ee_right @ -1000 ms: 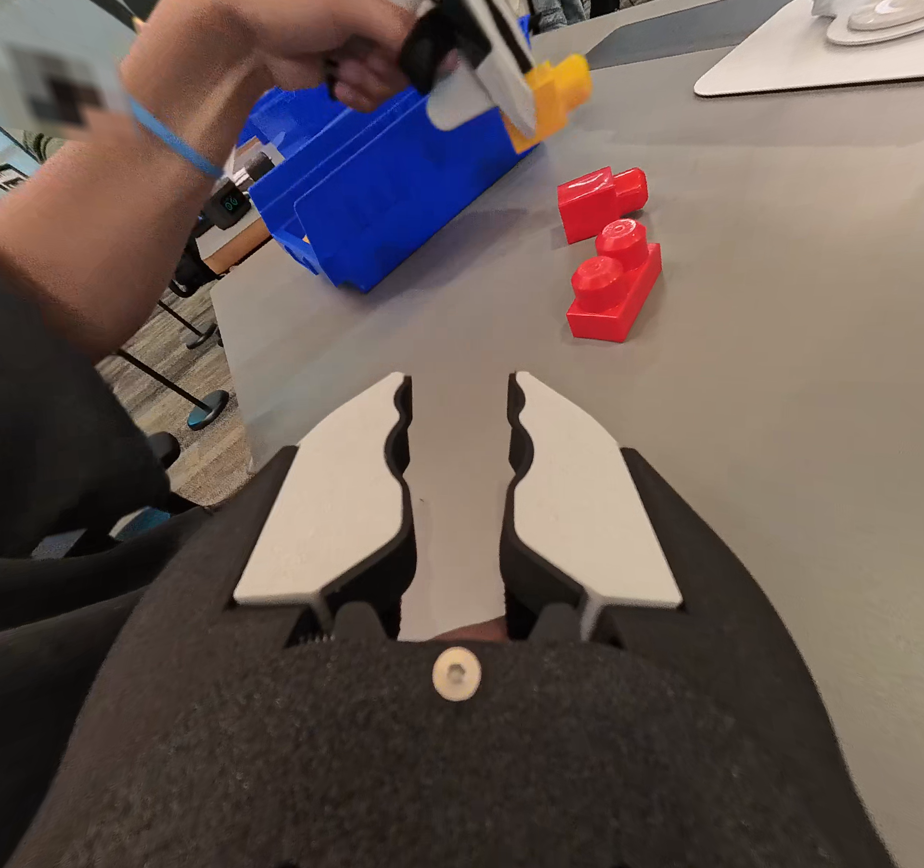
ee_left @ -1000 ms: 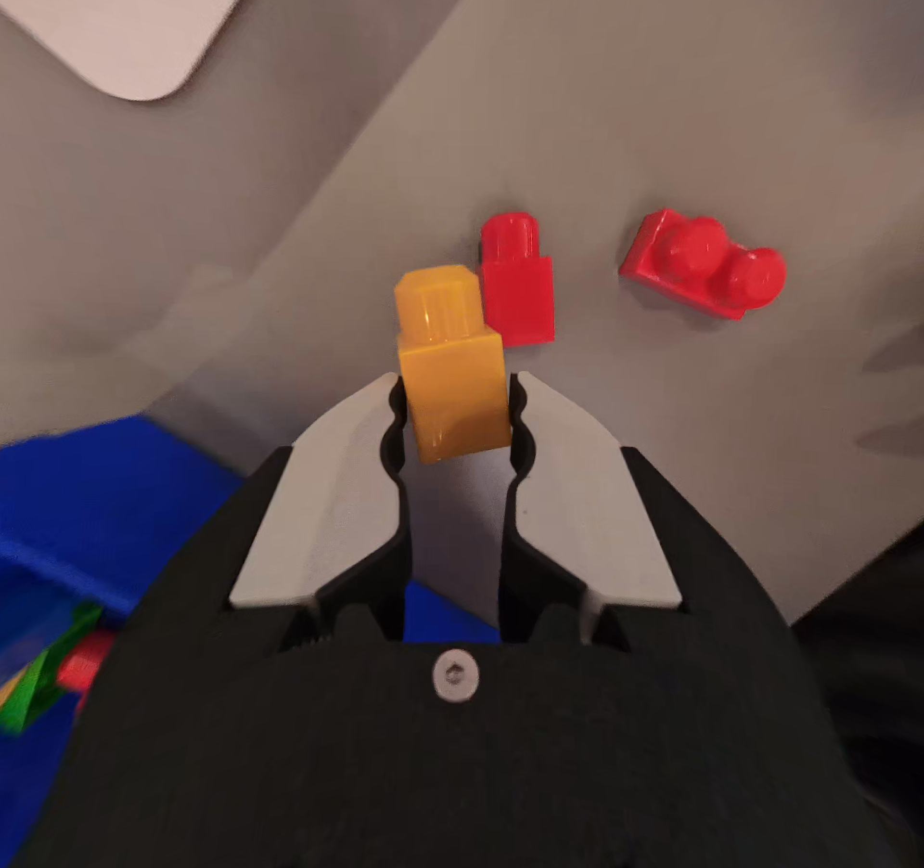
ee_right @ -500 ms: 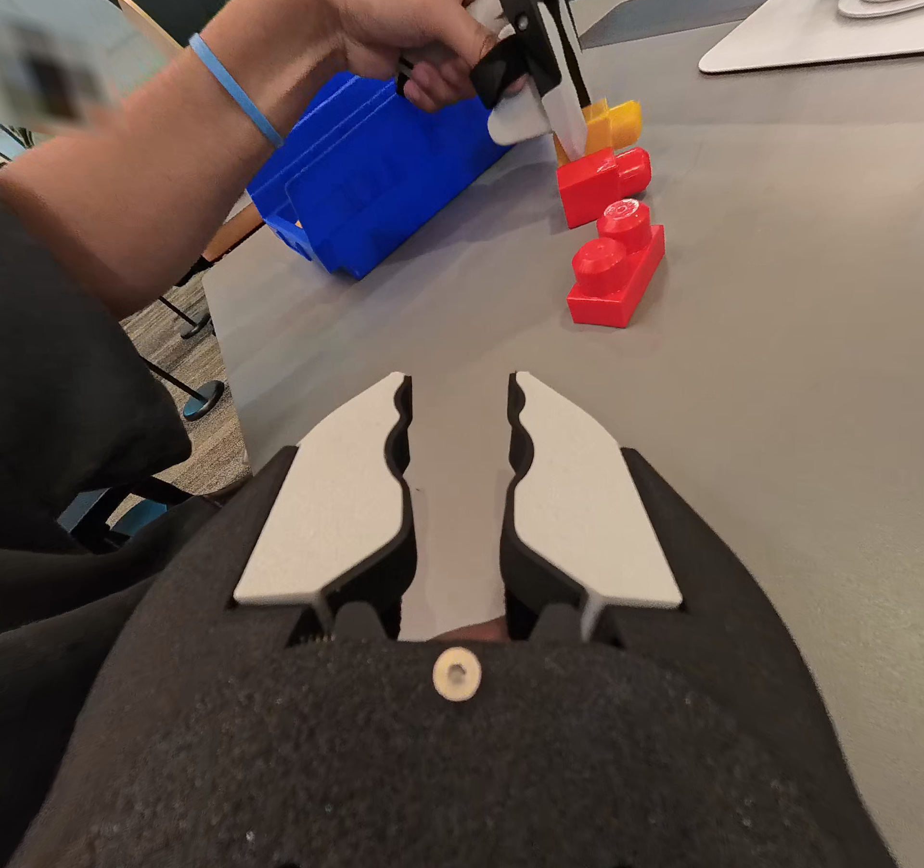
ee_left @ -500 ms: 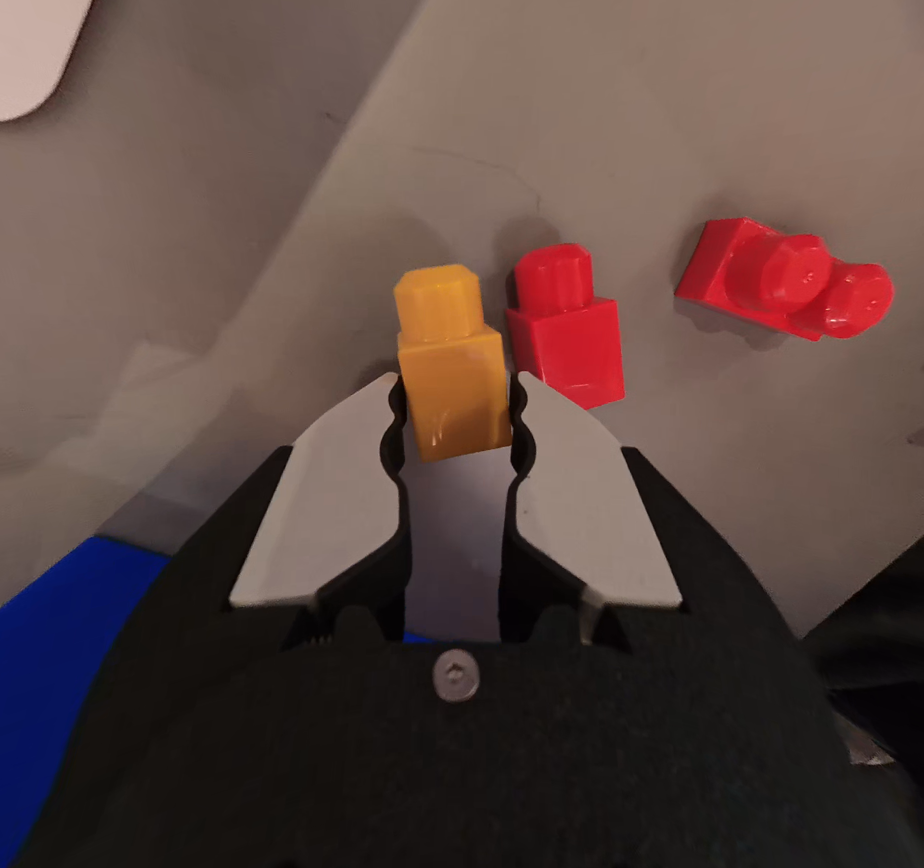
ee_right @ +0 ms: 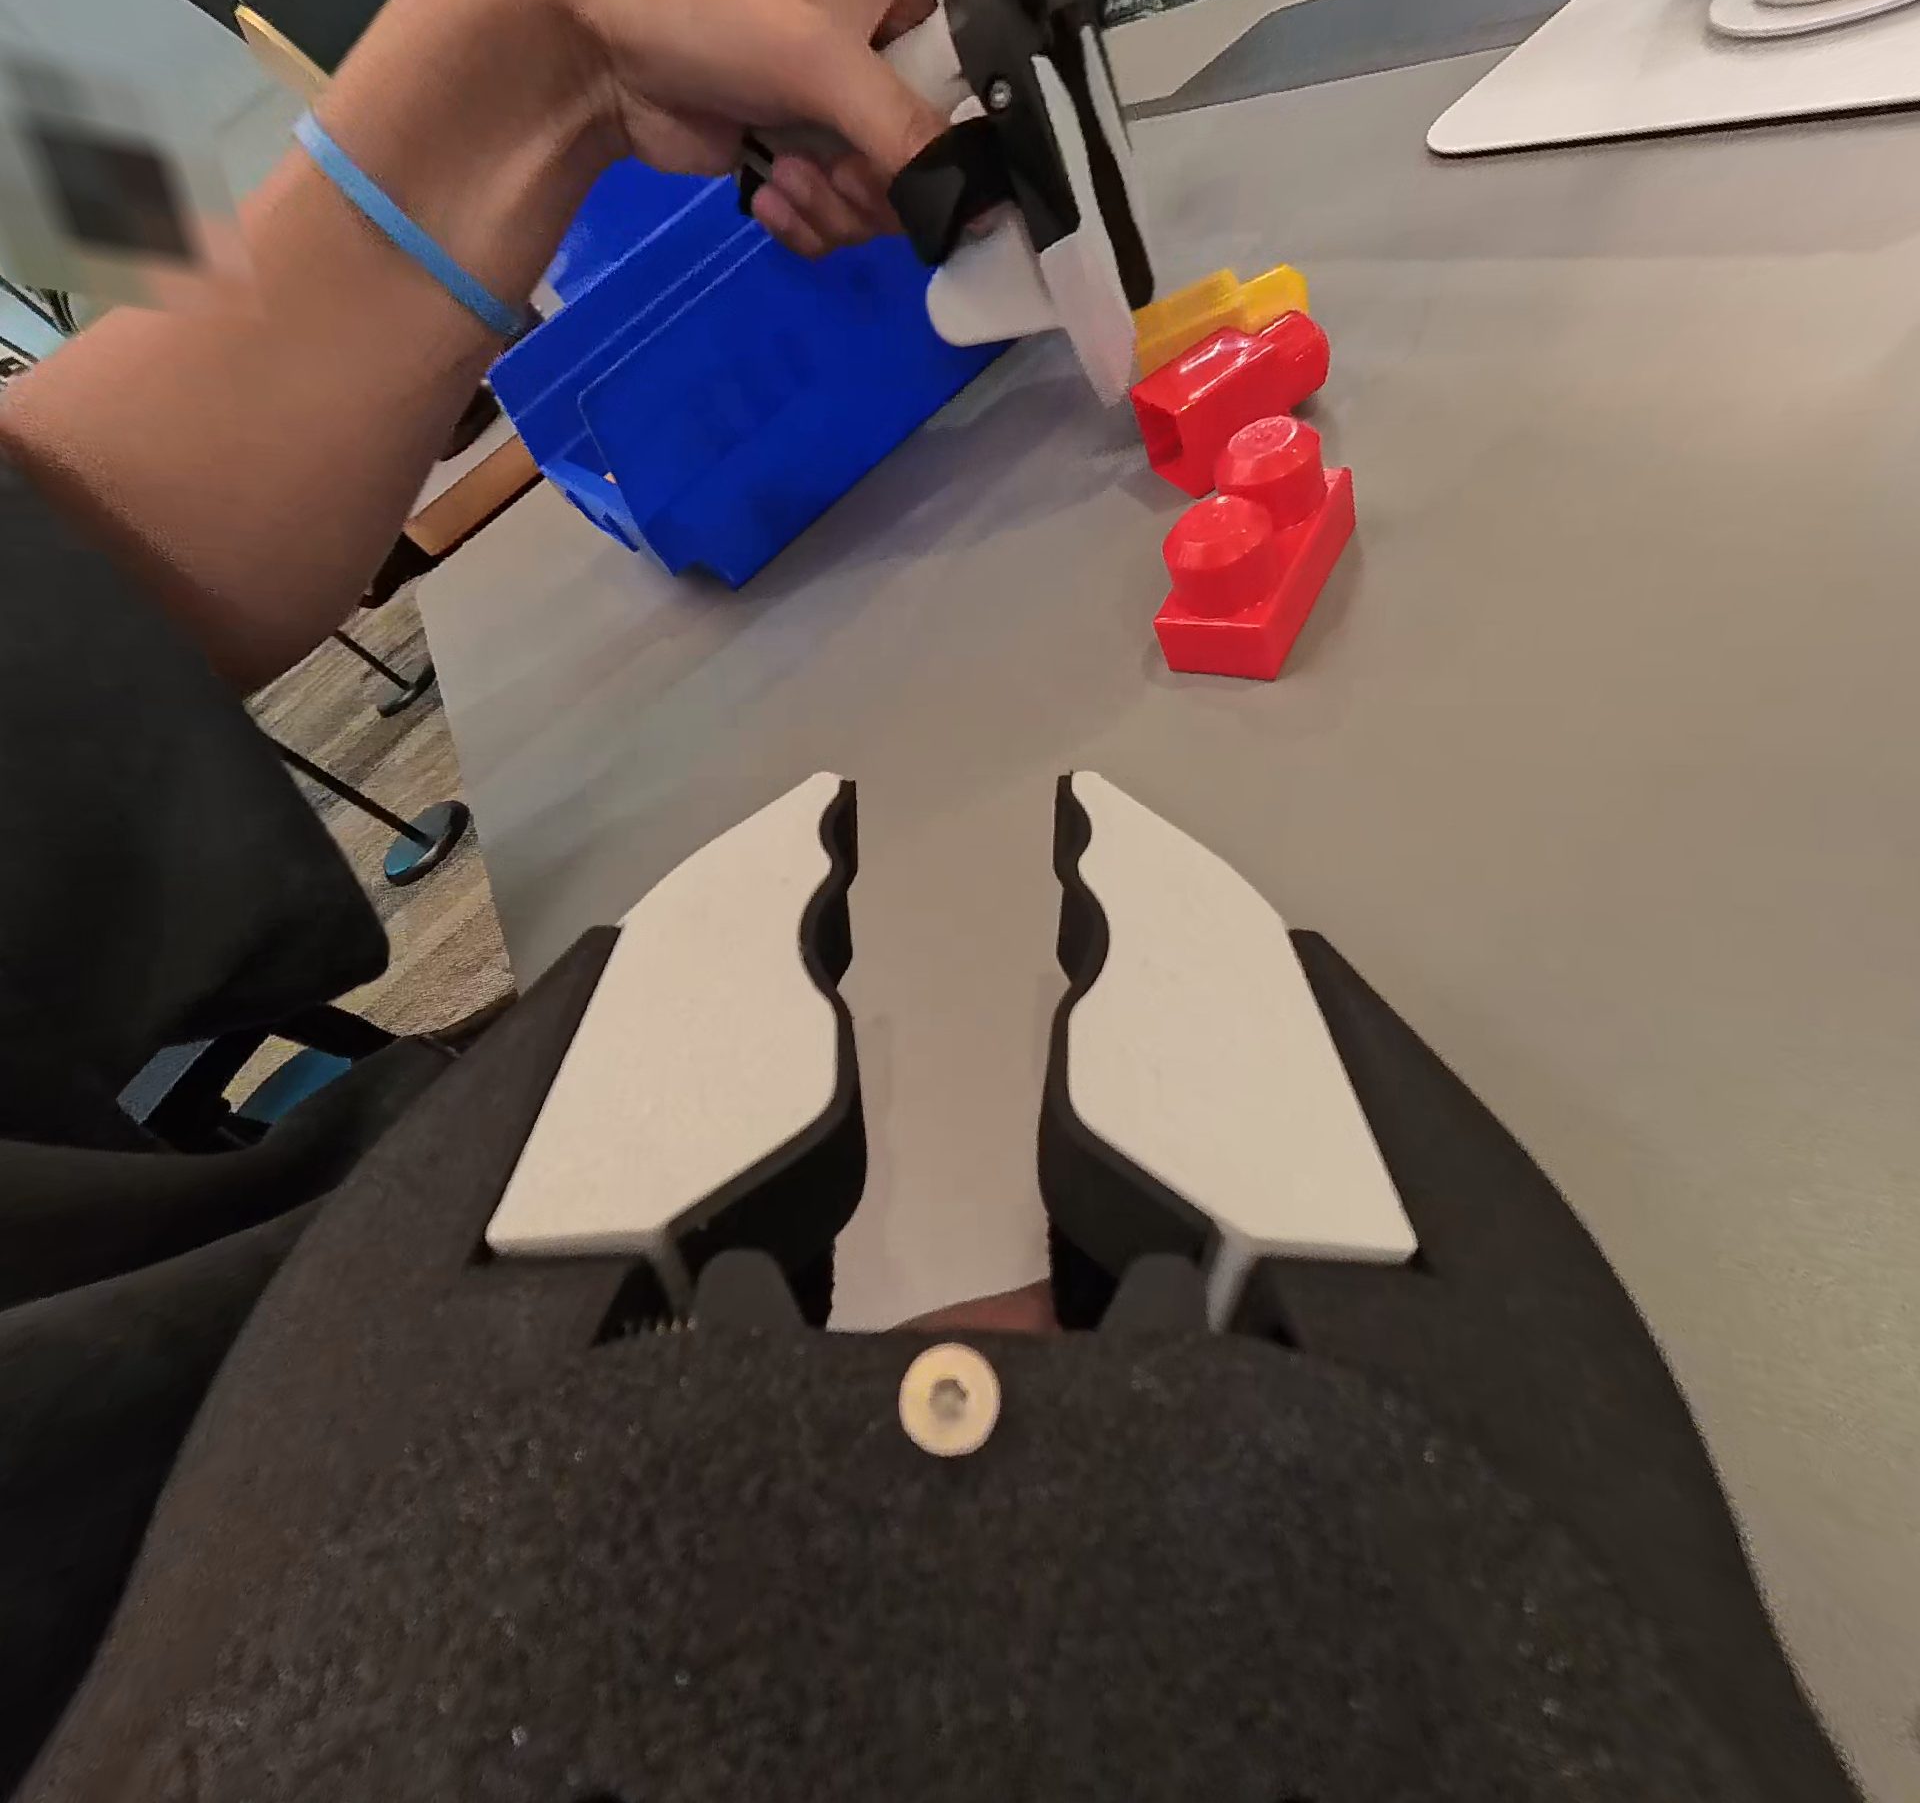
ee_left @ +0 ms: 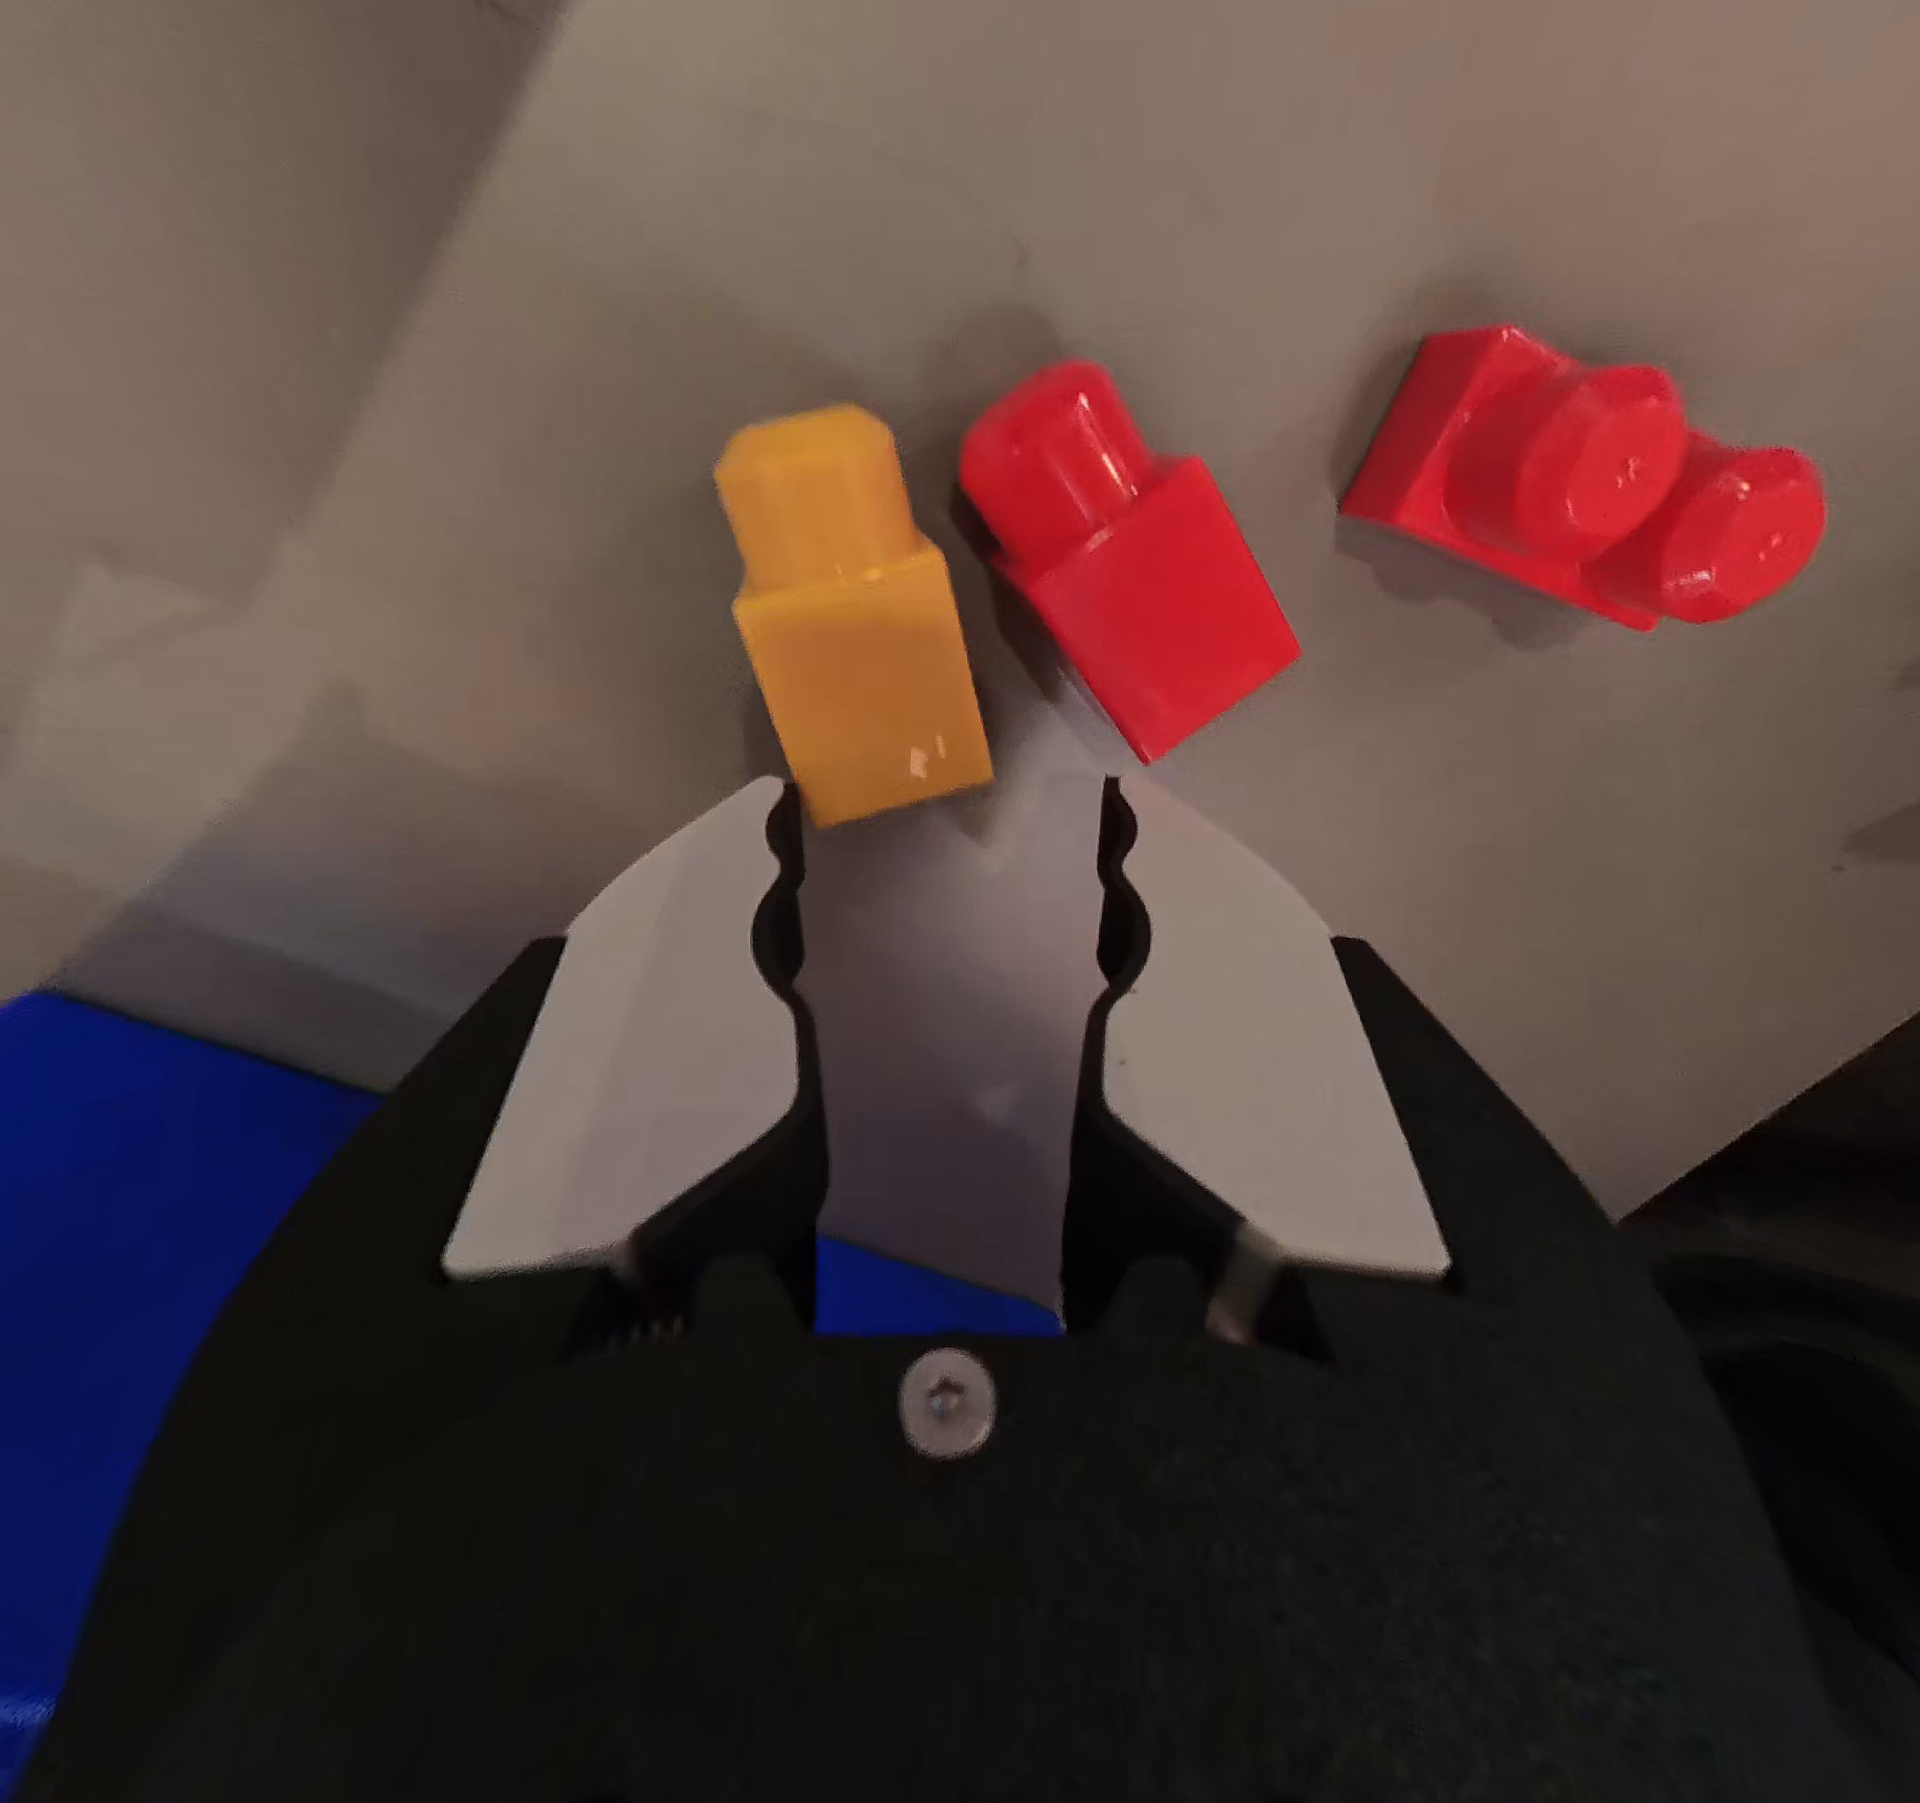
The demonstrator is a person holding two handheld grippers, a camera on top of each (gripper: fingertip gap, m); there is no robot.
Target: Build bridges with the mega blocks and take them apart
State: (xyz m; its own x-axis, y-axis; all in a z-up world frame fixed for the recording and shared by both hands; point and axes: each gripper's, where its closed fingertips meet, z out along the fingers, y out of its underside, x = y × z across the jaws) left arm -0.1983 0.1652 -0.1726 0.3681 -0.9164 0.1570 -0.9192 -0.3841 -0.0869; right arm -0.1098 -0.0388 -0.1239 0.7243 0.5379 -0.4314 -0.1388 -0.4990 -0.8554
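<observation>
Released, yellow block (ee_left: 857, 636) lies beyond left gripper (ee_left: 951, 797) fingers.

Left wrist view looks steeply down, close; right views the same blocks (ee_right: 1236, 382) from farther off.

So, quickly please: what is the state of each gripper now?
Left gripper: open, holding nothing; the yellow block lies on the table beyond its tips.
Right gripper: open, empty.

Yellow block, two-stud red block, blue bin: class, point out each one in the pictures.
yellow block (ee_left: 868, 683), left wrist view, on its flat side face.
two-stud red block (ee_right: 1262, 621), right wrist view, on its base edge.
blue bin (ee_right: 748, 403), right wrist view, on its side wall.
</observation>
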